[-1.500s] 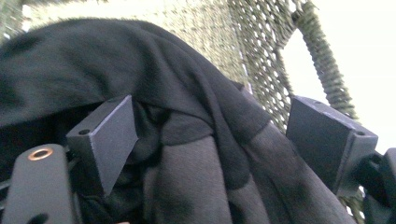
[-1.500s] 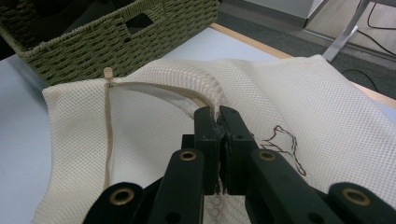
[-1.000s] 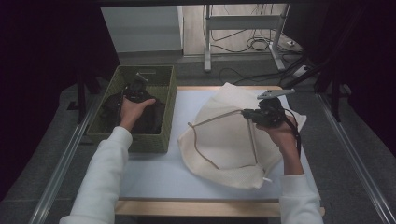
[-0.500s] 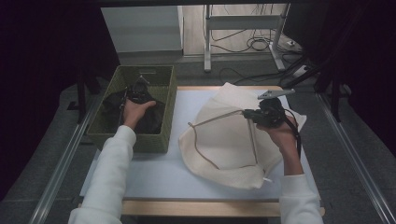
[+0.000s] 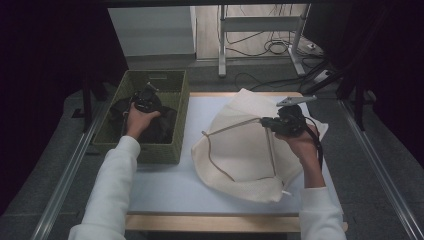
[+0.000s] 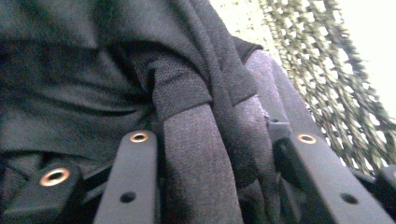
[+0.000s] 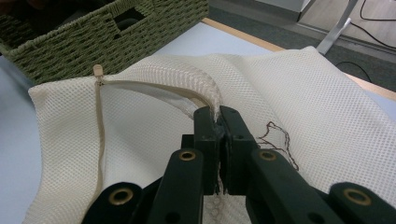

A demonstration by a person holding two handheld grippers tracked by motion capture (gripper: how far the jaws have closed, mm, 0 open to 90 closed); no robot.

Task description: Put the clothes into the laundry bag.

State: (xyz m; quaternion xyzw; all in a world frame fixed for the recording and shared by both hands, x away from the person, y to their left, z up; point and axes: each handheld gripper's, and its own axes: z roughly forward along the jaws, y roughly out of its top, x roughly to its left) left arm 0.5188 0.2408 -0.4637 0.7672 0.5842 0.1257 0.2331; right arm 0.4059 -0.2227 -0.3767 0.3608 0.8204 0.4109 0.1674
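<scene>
Black cloth [image 6: 140,70] lies bunched in the green woven basket [image 5: 175,130], at about 9 o'clock on the worktop [image 5: 200,195] in the high view. Your left gripper [image 5: 146,100] is down in that basket. Its fingers [image 6: 135,186] have just been closing, and a thick fold of the cloth sits between them. The fold runs straight up from the fingers toward 12 o'clock in the left gripper view. I cannot tell if the pads squeeze it tight yet.

Your right gripper [image 7: 217,116] is at about 3 o'clock on the worktop. Its fingers are shut on the zipper edge of the white mesh bag [image 7: 327,112] and lift that edge up. The opening runs from the fingers toward 10 o'clock in the right gripper view, and it faces the basket.

So the cloth has to go from 9 o'clock over to the bag's mouth at 3 o'clock. Your left hand is much nearer the cloth.

Hard to see: how much cloth is in the basket, since it is all dark in there. How wide the bag's mouth gapes is also unclear.
</scene>
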